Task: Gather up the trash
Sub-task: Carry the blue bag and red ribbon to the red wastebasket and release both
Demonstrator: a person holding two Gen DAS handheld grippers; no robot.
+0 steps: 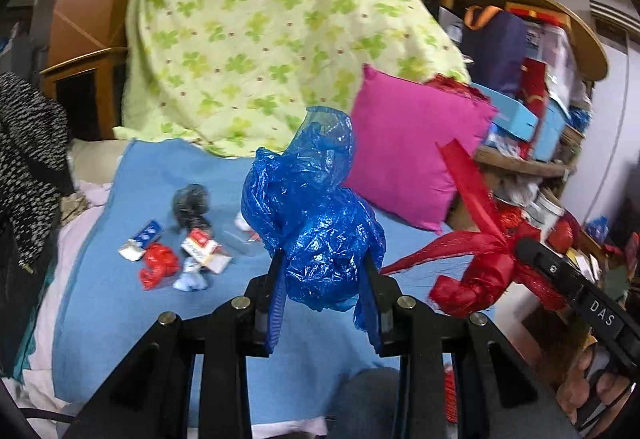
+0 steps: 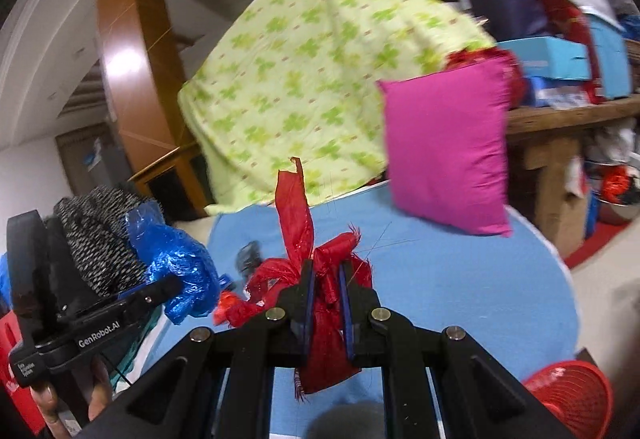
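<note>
Trash (image 1: 176,251) on blue bedsheet (image 1: 120,299)

Black left gripper (image 1: 326,263) and right gripper (image 2: 326,279), blue-padded jaws, brass pins, white lettering

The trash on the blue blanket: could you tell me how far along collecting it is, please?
Nothing visibly binned yet. In hand: the left gripper clamps a crumpled blue plastic bag; the right gripper is shut on a red mesh bag. Left: wrappers and red scrap on the blanket.
</note>
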